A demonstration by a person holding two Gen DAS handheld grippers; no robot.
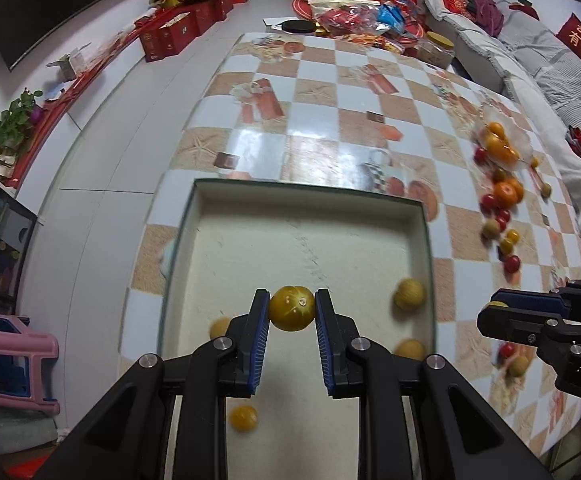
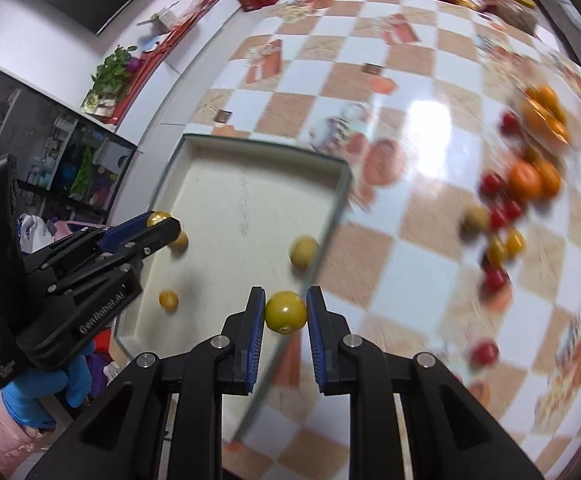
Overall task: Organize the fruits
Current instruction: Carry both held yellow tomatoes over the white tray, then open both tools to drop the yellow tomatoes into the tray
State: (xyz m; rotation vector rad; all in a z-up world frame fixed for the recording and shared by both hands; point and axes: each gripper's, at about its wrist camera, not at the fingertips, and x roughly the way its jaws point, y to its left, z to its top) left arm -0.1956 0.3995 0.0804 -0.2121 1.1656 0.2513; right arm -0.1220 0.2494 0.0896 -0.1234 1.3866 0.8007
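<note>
My left gripper (image 1: 292, 310) is shut on a yellow tomato (image 1: 292, 308) and holds it over the shallow cream box (image 1: 302, 240). Several small yellow fruits lie in the box, one (image 1: 409, 294) near its right wall. My right gripper (image 2: 286, 312) is shut on a second yellow tomato (image 2: 285, 312) above the box's right rim (image 2: 330, 216). The left gripper also shows in the right wrist view (image 2: 158, 224). A loose pile of red, yellow and orange fruits (image 1: 504, 196) lies on the checkered table to the right.
A clear dish with oranges (image 1: 498, 140) sits at the far right of the table (image 1: 290, 92). Jars, bags and snacks crowd the table's far end (image 1: 354, 20). A pink stool (image 1: 14, 360) stands on the floor at left. A sofa (image 1: 550, 64) runs along the right.
</note>
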